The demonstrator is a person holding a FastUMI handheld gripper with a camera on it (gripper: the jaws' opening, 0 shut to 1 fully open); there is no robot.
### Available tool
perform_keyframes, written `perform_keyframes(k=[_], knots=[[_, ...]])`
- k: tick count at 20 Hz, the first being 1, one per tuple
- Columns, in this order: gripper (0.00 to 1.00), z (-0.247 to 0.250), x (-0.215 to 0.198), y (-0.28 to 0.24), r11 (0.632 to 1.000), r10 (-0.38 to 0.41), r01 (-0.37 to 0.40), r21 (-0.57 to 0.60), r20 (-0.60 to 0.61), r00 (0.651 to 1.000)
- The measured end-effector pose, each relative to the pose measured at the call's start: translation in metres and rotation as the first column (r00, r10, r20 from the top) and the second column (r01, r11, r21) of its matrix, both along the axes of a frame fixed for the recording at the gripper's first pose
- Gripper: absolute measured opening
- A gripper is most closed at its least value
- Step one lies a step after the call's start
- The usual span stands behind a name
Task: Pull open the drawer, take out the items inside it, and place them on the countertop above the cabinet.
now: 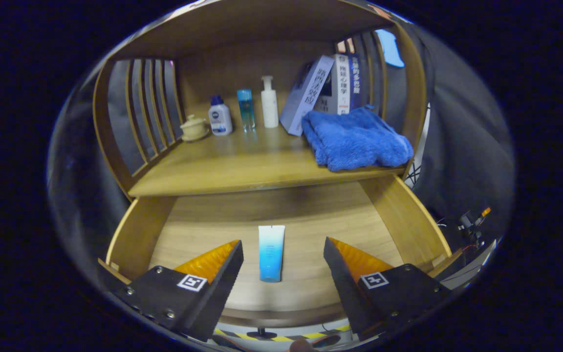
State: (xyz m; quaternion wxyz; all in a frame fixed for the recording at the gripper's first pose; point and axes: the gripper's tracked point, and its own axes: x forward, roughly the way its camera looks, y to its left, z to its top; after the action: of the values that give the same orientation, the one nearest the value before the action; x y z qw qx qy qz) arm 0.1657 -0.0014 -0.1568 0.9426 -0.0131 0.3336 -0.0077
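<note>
The wooden drawer (140, 234) stands pulled out below the cabinet's countertop (242, 166). A blue and white tube (271, 253) lies flat on the drawer floor, cap end toward me. My gripper (284, 252) hangs open above the drawer's front part, and the tube lies in the gap between the two fingers without touching either. A folded blue towel (357, 139) rests on the right side of the countertop.
At the back of the countertop stand a small lidded ceramic pot (194, 127), a white bottle with a blue cap (220, 116), a slim blue bottle (246, 109) and a white pump bottle (269, 102). Several books (323, 90) lean behind the towel. Slatted wooden sides (147, 110) close in the shelf.
</note>
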Motion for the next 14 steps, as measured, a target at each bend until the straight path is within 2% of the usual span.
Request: perform_keyframes(k=[5, 9, 11, 12, 14], knots=[[0.99, -0.04, 0.008, 0.012, 1.0, 0.022, -0.025, -0.011, -0.219, 0.975], [0.99, -0.062, 0.012, 0.014, 1.0, -0.018, 0.01, -0.026, -0.341, 0.94], [0.82, -0.077, 0.007, 0.02, 0.999, -0.029, 0.04, 0.017, -0.428, 0.903], [0.72, -0.081, 0.008, 0.024, 0.998, -0.029, 0.051, 0.037, -0.438, 0.899], [0.71, -0.086, 0.014, 0.025, 0.998, -0.04, 0.055, 0.023, -0.427, 0.904]])
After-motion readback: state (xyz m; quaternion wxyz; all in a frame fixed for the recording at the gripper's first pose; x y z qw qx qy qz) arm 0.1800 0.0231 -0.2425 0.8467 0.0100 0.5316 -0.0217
